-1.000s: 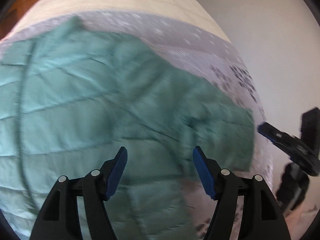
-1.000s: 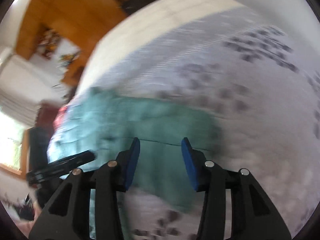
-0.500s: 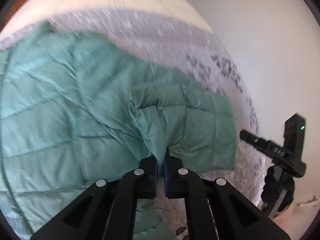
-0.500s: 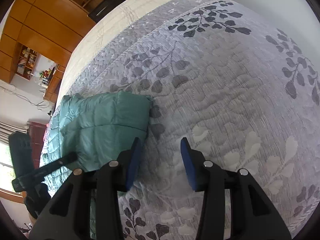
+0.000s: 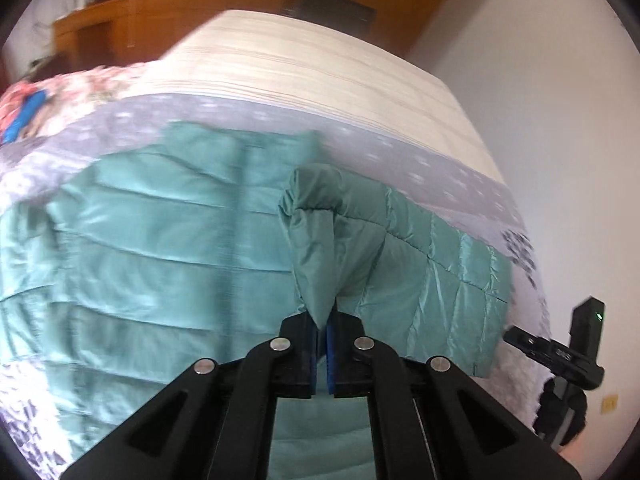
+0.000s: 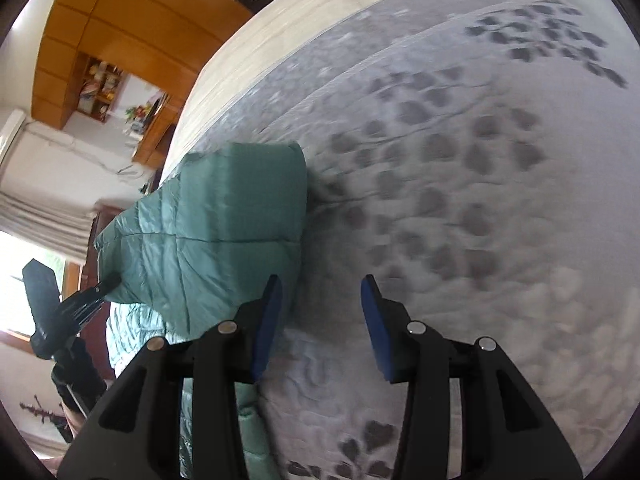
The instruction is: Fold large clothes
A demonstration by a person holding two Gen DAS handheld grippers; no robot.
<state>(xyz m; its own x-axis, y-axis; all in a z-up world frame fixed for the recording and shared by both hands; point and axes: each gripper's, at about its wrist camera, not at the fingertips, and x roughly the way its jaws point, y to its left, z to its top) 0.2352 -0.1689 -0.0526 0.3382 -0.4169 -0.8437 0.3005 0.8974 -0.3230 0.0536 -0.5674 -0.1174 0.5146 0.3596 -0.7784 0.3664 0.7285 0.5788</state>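
A teal quilted puffer jacket [image 5: 160, 248] lies spread on the bed. My left gripper [image 5: 323, 326] is shut on a pinch of its sleeve [image 5: 420, 264] and holds that fold lifted above the jacket body. In the right wrist view the lifted sleeve [image 6: 224, 232] bulges at the left. My right gripper [image 6: 321, 300] is open and empty, above the grey bedspread [image 6: 460, 200] just right of the sleeve's edge. It also shows at the right edge of the left wrist view [image 5: 556, 354].
The bed has a grey leaf-patterned cover and a cream striped band [image 5: 320, 68] at the far end. A floral cloth [image 5: 52, 100] lies at the far left. Wooden cabinets [image 6: 120, 20] and a white wall [image 5: 560, 100] stand beyond the bed.
My left gripper closed on the jacket sleeve and has lifted it up over the jacket body. My right gripper stayed open and shifted beside the sleeve's edge.
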